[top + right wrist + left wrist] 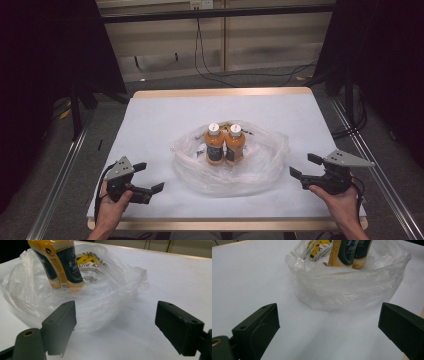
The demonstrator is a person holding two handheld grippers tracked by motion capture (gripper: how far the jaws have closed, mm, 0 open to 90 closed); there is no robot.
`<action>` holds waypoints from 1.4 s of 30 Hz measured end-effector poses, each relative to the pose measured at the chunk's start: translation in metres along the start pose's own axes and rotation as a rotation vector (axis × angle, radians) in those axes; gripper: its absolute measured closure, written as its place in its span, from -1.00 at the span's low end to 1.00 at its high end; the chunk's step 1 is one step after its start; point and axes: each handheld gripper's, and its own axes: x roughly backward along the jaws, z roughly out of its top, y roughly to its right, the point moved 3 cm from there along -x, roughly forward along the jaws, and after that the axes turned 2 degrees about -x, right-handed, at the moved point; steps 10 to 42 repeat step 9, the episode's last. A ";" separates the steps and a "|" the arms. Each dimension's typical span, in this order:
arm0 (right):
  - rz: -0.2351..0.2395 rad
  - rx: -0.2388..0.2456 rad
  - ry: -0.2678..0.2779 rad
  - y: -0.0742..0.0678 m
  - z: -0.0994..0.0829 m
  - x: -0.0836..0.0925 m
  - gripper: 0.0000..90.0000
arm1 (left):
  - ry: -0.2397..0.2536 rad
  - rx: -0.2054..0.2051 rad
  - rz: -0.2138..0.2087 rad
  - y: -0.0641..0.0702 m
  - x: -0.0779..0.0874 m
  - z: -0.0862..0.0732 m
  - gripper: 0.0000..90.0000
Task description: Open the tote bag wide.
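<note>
Both claws, left (150, 177) and right (304, 166), gape empty; plastic bag (260, 170) veils the bottles' (225, 145) bases.

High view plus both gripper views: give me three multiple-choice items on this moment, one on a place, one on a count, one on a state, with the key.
1. Where do the bottles stand?
A. Inside the plastic bag, rolled down around them
B. On the floor
C. At the table's far edge

2. How many bottles are there?
A. One
B. Two
C. Four

3. How are the grippers?
A. Both clamped on the bag
B. Left open, right shut on a bottle
C. Both open, off the bag

Key: 1 A, the bag's rim rings them mid-table. 2 B, two white caps side by side. 3 C, the left gripper and the right gripper have spread jaws with nothing between.
</note>
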 end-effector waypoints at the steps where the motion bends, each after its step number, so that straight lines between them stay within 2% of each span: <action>1: -0.004 -0.010 0.003 0.001 -0.002 0.003 -0.62 | 0.002 -0.006 0.002 0.001 0.001 -0.003 -0.93; 2: -0.005 -0.033 0.013 0.003 -0.005 0.007 -0.64 | 0.008 -0.003 0.002 0.002 0.001 -0.006 -0.93; 4: -0.010 -0.029 0.017 0.004 -0.007 0.008 -0.64 | 0.019 0.002 -0.009 0.003 0.003 -0.012 -0.93; 6: -0.010 -0.058 0.026 0.005 -0.014 0.011 -0.67 | 0.015 -0.002 -0.005 0.002 0.006 -0.016 -0.93; 7: -0.010 -0.060 0.021 0.005 -0.016 0.011 -0.70 | 0.019 0.014 0.030 -0.001 0.010 -0.020 -0.93; 8: -0.010 -0.060 0.021 0.005 -0.016 0.011 -0.70 | 0.019 0.014 0.030 -0.001 0.010 -0.020 -0.93; 9: -0.010 -0.065 0.016 0.005 -0.017 0.011 -0.71 | 0.027 0.036 0.036 -0.003 0.011 -0.021 -0.93; 42: -0.010 -0.065 0.016 0.005 -0.017 0.011 -0.71 | 0.027 0.036 0.036 -0.003 0.011 -0.021 -0.93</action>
